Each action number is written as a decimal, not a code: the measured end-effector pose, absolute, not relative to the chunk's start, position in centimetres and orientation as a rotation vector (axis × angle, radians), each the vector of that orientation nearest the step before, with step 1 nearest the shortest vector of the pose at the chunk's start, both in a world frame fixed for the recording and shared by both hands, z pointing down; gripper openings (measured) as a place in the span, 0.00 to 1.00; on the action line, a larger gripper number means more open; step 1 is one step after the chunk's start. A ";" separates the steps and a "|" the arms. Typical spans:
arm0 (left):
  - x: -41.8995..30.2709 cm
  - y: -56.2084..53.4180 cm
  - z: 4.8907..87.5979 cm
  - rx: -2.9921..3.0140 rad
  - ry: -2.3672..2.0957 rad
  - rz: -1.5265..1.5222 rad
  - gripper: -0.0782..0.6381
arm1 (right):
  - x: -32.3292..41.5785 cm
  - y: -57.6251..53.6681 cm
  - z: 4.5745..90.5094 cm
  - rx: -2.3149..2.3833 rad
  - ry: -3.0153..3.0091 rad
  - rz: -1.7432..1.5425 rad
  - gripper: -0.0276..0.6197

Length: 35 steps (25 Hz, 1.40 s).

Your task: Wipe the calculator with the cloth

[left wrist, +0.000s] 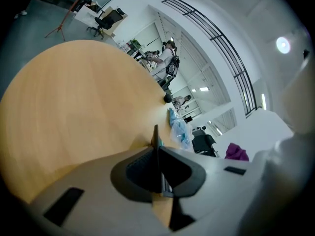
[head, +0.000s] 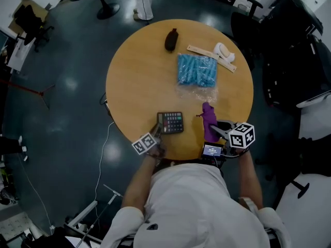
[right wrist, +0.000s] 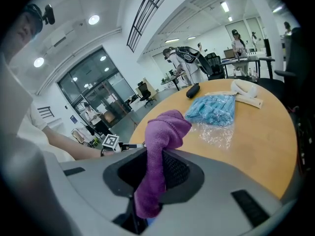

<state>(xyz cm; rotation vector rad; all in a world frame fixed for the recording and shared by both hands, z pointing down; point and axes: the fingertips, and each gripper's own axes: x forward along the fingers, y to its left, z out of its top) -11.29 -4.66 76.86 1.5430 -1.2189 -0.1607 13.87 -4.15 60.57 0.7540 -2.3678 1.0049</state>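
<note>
A dark calculator [head: 170,122] sits near the front edge of the round wooden table [head: 139,76]. My left gripper [head: 156,130] is shut on its left edge. In the left gripper view the calculator [left wrist: 155,135] shows edge-on as a thin dark slab pinched between the jaws of my left gripper [left wrist: 157,167]. My right gripper [head: 216,130] is to the right of the calculator, apart from it, shut on a purple cloth [head: 209,120]. In the right gripper view the cloth [right wrist: 164,131] stands up from my right gripper [right wrist: 152,177] and folds over at its top.
Behind the calculator lies a clear bag of blue items [head: 197,70]. A small black object [head: 171,40] and a beige strip with a white piece [head: 223,53] lie at the far side. Office chairs [head: 243,22] ring the table; a person [head: 143,1] stands beyond it.
</note>
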 end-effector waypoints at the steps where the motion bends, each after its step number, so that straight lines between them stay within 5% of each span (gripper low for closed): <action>1: -11.3 -4.7 76.9 1.549 -1.221 -0.155 0.17 | 13.9 -4.1 60.6 0.755 -2.368 1.007 0.17; 24: -13.0 -3.7 75.6 1.535 -1.310 -0.061 0.18 | 14.3 -4.4 60.4 0.778 -2.399 1.019 0.17; 35: -13.9 -3.2 76.8 1.533 -1.402 0.192 0.30 | 14.3 -4.4 60.5 0.771 -2.402 1.007 0.17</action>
